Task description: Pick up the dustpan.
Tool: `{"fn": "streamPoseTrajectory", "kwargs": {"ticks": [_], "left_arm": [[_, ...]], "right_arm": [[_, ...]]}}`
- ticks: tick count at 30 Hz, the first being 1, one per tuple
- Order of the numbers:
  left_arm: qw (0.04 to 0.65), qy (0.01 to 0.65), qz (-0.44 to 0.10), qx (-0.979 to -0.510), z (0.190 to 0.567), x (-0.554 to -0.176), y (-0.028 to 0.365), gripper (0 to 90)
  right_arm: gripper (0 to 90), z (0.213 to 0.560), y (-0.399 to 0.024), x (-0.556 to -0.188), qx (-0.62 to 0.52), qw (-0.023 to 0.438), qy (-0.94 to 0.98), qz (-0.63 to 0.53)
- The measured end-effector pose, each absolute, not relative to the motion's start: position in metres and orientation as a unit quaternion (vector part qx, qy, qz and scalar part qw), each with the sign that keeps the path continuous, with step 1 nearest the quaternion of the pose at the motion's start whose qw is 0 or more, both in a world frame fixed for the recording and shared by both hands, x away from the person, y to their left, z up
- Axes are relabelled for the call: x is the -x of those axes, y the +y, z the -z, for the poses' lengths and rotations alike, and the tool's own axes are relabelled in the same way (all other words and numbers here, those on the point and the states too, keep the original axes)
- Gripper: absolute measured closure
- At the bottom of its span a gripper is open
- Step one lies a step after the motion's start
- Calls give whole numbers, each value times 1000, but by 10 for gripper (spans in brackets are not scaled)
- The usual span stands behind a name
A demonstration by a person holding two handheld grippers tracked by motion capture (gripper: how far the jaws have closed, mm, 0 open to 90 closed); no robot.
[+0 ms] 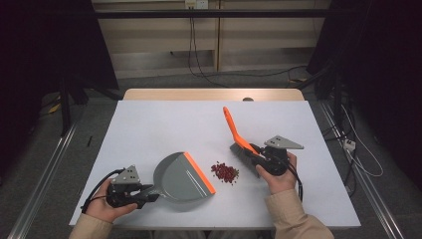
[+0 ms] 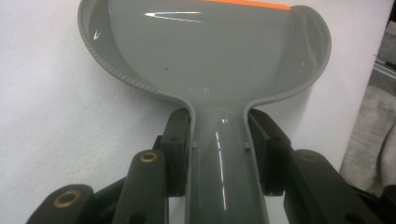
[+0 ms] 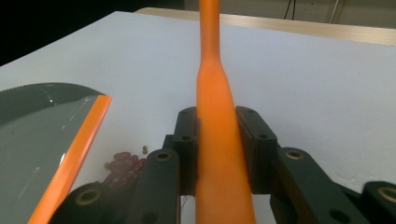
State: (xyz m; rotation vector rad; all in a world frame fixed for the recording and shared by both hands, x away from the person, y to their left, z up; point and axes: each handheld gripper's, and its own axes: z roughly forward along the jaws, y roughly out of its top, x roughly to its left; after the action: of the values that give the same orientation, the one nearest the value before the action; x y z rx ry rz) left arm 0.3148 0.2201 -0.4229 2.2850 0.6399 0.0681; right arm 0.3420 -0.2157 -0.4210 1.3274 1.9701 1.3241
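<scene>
Nearest the person, the left gripper has its jaws clamped on the grey handle of a dustpan, which lies flat on the white table with its orange lip facing right. In the left gripper view the pan's bowl looks bare; nothing has been swept into it.

Just right of that lip, near it but not touching, sits a small heap of dark red beans on the table. Beyond the beans, the right gripper is closed tight on the orange handle of a hand brush; the handle slants up and away towards the far side of the table, the grey head low beside the beans.

To sweep well, I would judge: keep the pan's lip pressed flat to the table, hold it steady, and draw the brush leftward in short, low strokes so the beans roll over the lip rather than scatter
</scene>
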Motion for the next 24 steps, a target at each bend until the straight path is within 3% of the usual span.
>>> {"fn": "streamPoseTrajectory", "kwargs": {"ticks": [24], "left_arm": [[365,205,-9,-908,430,-313,197,624]], "right_arm": [[710,433,-207,-338,-460,233,723,-460]]}}
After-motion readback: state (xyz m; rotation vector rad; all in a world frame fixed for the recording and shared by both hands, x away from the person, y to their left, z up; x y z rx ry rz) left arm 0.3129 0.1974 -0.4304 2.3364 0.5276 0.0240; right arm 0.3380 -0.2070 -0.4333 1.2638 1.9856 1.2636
